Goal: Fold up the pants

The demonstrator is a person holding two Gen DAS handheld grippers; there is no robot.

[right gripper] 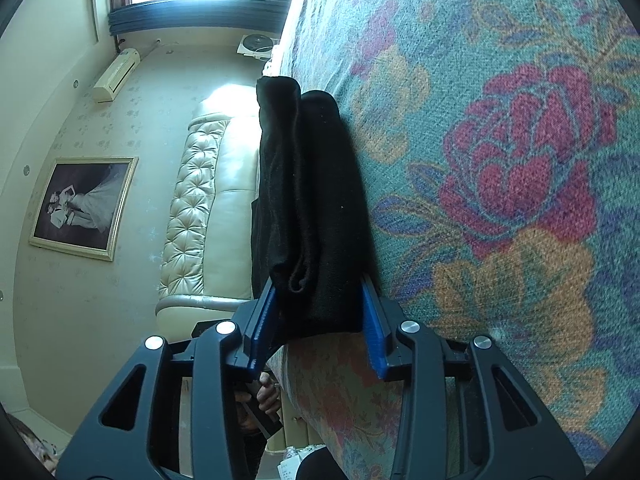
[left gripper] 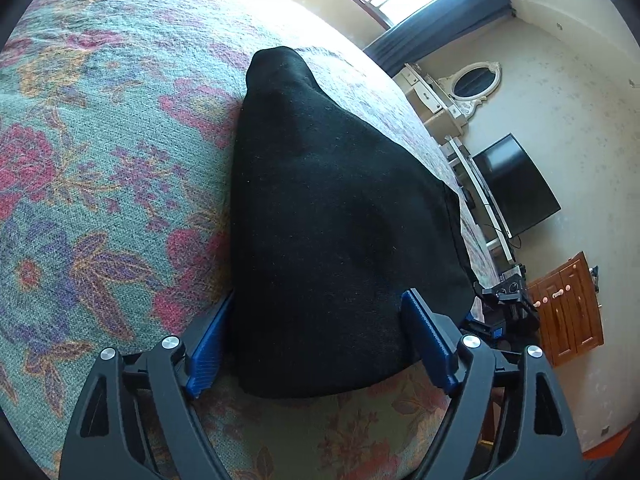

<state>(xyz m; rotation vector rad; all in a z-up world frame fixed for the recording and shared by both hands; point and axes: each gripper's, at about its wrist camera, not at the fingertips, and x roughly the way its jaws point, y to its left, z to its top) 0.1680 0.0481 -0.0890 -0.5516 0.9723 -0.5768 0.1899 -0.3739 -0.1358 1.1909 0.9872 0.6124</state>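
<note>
The black pants (left gripper: 332, 216) lie folded in a thick bundle on the floral bedspread (left gripper: 100, 152). My left gripper (left gripper: 320, 312) stands open, its blue fingers (left gripper: 428, 336) either side of the bundle's near end, wide apart. In the right wrist view the pants (right gripper: 312, 208) show as a stacked fold, layers seen edge-on. My right gripper (right gripper: 320, 308) straddles the near end of the fold, its blue pads (right gripper: 376, 328) against both sides of the cloth; whether it squeezes the cloth I cannot tell.
The bedspread (right gripper: 500, 200) reaches the bed's near edge under both grippers. A cream tufted headboard (right gripper: 200, 200), a framed photo (right gripper: 84, 208), a TV (left gripper: 516, 188) and a wooden cabinet (left gripper: 568, 308) stand around the bed. The other gripper (left gripper: 504, 292) shows beyond the pants.
</note>
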